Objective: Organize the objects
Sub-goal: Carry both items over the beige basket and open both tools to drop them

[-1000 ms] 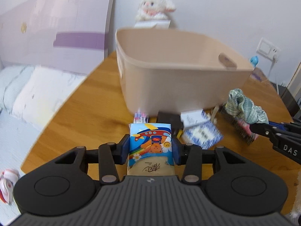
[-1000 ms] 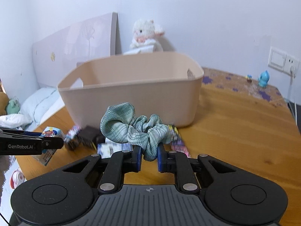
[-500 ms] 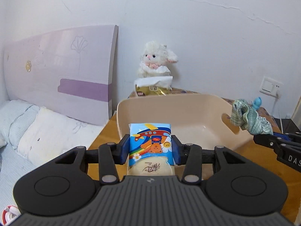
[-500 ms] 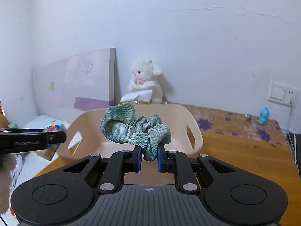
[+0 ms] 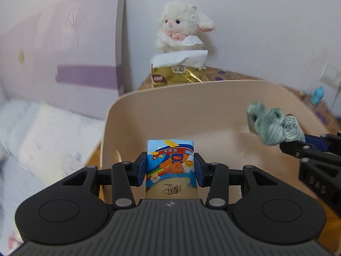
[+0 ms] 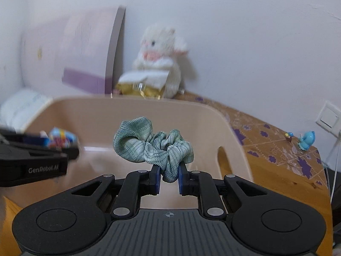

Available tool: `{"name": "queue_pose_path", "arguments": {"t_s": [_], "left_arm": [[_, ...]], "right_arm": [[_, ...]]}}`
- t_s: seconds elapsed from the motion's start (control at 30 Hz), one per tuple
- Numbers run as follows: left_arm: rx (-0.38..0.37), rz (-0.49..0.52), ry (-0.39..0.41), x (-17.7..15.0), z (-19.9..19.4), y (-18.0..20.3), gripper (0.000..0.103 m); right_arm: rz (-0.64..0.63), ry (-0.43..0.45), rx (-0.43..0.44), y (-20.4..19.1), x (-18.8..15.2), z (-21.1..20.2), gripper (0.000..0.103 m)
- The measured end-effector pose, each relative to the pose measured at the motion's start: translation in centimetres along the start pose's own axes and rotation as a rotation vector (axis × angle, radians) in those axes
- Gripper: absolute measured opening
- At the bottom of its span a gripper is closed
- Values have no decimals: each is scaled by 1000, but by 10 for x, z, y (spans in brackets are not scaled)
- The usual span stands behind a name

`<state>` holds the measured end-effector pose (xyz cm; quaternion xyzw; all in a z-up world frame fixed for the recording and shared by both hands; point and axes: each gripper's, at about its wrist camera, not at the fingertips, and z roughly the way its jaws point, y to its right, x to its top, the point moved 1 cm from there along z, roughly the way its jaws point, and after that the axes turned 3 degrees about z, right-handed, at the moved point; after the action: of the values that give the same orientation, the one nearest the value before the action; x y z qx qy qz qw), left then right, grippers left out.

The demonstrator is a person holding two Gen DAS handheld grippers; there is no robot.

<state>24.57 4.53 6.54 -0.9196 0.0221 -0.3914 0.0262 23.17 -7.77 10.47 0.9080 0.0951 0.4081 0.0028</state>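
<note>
Both grippers are positioned over the open bin (image 5: 213,98), the landmark for this step. The left gripper (image 5: 170,169) has its jaws clenched on the flat sides of a tissue pack (image 5: 170,166), printed face up, held above the bin's left half. Gripping the broad sides keeps the soft pack from twisting.

The right gripper (image 6: 168,179) has its jaws clenched on one fold of a green scrunchie (image 6: 152,143); the rest of the loop stands free above the jaws, over the bin's right half, near the handle cut-out (image 6: 222,160). A pinch on one fold suffices because the item is light and limp.

Judgement: both items are at the release stage. The bin floor that shows appears bare, so either item can drop without obstruction. The grippers sit apart, left and right, which avoids contact on opening.

A plush lamb (image 5: 181,27) and a gold packet (image 5: 179,74) stand on the tabletop (image 6: 277,149) behind the bin.
</note>
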Motion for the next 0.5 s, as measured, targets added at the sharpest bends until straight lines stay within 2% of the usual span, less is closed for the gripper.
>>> {"name": "queue_pose_path", "arguments": {"t_s": [0.07,0.2,0.23,0.27,0.33,0.4,0.5], "left_arm": [[24,48,-10,0,3,7,47],[12,88,-10,-2,4,14,48],[12,94,-7,-2,3,14,48],[10,100,-2,-2,3,14,48],[1,113,5,-2,0,15,51],[-6,109,17,-4,-8,14,74],[-8,92,56,-4,-23,9,83]], "right_arm": [[-12,-42,-2,-4,-4,13,15],[11,-91,3,-5,-13,25,20],[13,-96,3,-5,-16,26,25],[15,-96,0,-4,-18,25,36],[24,-89,7,-3,-20,20,44],[25,-71,5,-1,-19,11,57],[19,-26,10,4,-17,-10,78]]}}
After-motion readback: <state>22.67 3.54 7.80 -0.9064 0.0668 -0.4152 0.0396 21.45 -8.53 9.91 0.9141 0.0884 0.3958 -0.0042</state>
